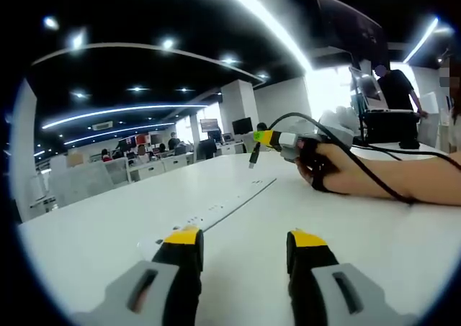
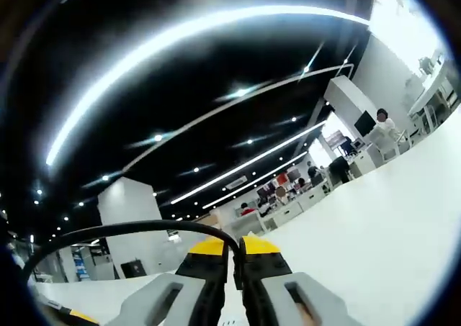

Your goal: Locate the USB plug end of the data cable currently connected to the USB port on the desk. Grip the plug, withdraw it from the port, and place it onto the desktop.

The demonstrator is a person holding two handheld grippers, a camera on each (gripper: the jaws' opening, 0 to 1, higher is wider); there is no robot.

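Note:
In the left gripper view my left gripper [image 1: 245,241] hangs open just above the white desk [image 1: 108,225], nothing between its yellow-tipped jaws. Ahead of it a long white socket strip [image 1: 220,212] lies flat on the desk. Further back, a hand [image 1: 328,166] holds my right gripper [image 1: 261,137] raised above the desk, shut on the black data cable [image 1: 360,164]. The USB plug [image 1: 253,156] dangles below its tips, clear of the strip. In the right gripper view the right gripper [image 2: 235,252] has its jaws pressed together on the cable [image 2: 122,230], which arches off to the left.
A forearm [image 1: 403,178] rests across the desk's right side, with the cable draped over it. A person in black [image 1: 396,88] stands by equipment at the back right. Office desks and seated people [image 1: 144,153] fill the background beyond the desk's far edge.

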